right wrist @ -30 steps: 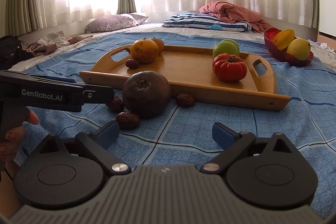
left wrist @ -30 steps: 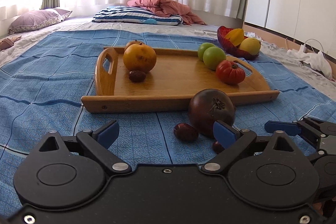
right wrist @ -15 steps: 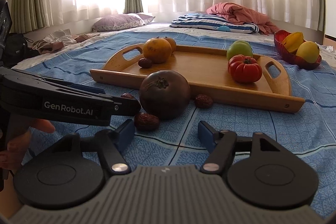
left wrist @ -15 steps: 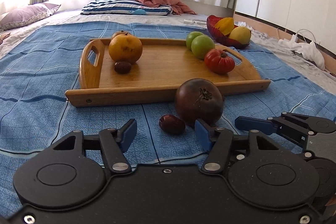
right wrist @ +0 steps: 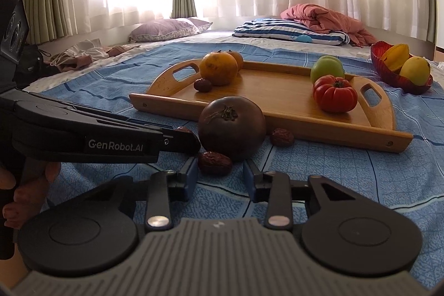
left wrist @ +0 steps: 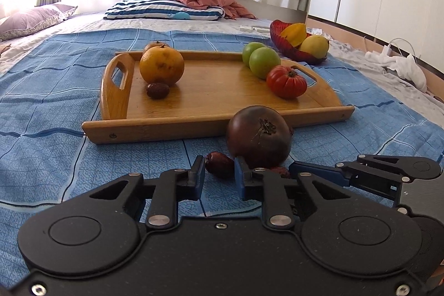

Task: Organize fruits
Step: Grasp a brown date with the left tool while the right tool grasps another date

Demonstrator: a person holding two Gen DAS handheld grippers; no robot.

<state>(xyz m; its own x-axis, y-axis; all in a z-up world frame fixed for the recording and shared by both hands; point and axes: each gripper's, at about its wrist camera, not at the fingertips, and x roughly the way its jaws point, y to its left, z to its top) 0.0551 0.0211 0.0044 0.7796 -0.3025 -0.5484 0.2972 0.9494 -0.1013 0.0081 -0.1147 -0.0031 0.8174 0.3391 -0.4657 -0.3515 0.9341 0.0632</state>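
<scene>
1. Only readable writing: "GenRobot.AI" in white on the side of the left gripper [left wrist: 219,165], seen from the right wrist view.
2. A second ago both sets of tongs were wide open. Now the left gripper is clamped on the first date [left wrist: 220,167], and the right gripper [right wrist: 219,166] is closing with the second date [right wrist: 215,163] between its jaws, though there's a gap on one side.
3. Both dates lie on the blue bedspread [left wrist: 55,107], just in front of the dark tomato [left wrist: 259,136] and short of the wooden tray [left wrist: 155,129].
4. Each date's long axis runs crosswise, finger to finger. The dark tomato is tipped over, with its stem end facing the cameras.
</scene>
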